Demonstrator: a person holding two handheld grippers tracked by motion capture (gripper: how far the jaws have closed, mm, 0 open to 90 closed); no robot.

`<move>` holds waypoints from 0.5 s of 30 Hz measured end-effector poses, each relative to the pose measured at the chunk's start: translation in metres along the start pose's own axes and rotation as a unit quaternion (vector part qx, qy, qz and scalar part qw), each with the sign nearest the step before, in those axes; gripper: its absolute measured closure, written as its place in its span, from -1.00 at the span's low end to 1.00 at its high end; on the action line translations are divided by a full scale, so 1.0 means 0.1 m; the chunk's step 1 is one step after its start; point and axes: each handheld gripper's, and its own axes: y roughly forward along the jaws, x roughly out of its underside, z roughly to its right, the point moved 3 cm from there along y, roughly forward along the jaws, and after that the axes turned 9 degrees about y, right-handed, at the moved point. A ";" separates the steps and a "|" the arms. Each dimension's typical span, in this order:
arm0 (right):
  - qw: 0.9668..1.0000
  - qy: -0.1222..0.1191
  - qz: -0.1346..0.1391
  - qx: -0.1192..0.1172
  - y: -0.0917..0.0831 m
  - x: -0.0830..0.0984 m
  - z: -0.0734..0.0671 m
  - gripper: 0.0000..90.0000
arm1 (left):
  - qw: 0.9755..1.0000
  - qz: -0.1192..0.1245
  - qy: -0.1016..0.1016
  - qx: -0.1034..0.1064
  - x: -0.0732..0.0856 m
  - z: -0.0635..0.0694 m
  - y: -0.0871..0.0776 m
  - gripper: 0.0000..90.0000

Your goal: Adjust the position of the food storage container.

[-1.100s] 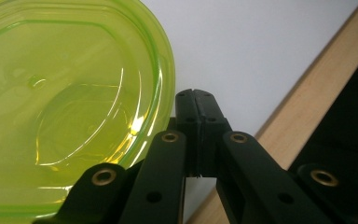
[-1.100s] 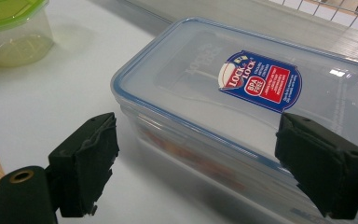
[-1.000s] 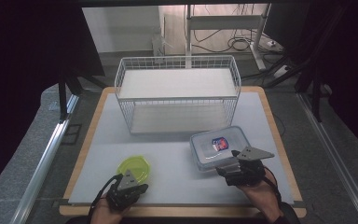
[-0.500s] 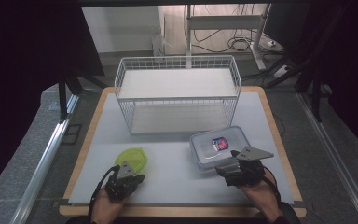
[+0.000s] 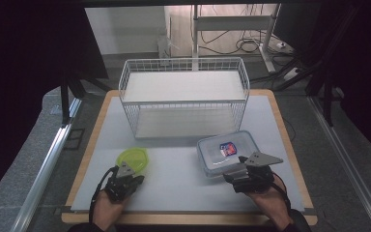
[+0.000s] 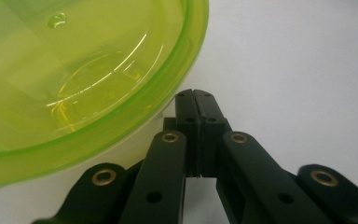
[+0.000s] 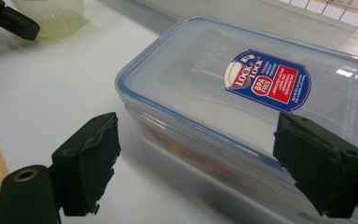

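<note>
On the pale mat of the table (image 5: 183, 174), the left gripper (image 5: 134, 174) sits near the front edge with its 2 black jaws pressed flat together and nothing between them. In the left gripper view, the closed tips (image 6: 196, 100) lie low on the mat just beside the rim of the yellow-green bowl (image 6: 74, 79), close under its curved edge; whether they touch it I cannot tell. From the high view this translucent bowl (image 5: 134, 157) stands on the mat in the front left area, directly ahead of the left hand (image 5: 107, 208). The right gripper (image 5: 235, 170) is held by the right hand (image 5: 265, 198) at the front right, with its jaws spread wide. In the right gripper view, 1 pad (image 7: 91, 163) stands on the mat clear of the clear lidded container (image 7: 242, 116), and the other pad overlaps the container's lid edge in the picture near the blue and red label (image 7: 268, 79); no grip on the box is visible. The container (image 5: 227, 152) rests on the mat just ahead of the right gripper, well apart from the bowl. Behind both stands a white wire basket rack (image 5: 183, 96) with 2 levels, at the far middle of the table.
</note>
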 end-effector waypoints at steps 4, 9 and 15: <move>1.000 0.000 -0.001 0.000 0.00 0.00 0.00 -0.67 | 1.000 0.000 -0.008 -0.005 0.01 -0.05 0.00 1.00; 1.000 -0.001 -0.002 0.000 0.01 0.00 0.00 -0.67 | 1.000 -0.002 -0.026 -0.016 0.03 -0.15 0.01 1.00; 1.000 -0.002 -0.003 0.000 0.01 0.01 0.01 -0.67 | 1.000 0.003 -0.026 -0.011 0.03 -0.15 -0.02 1.00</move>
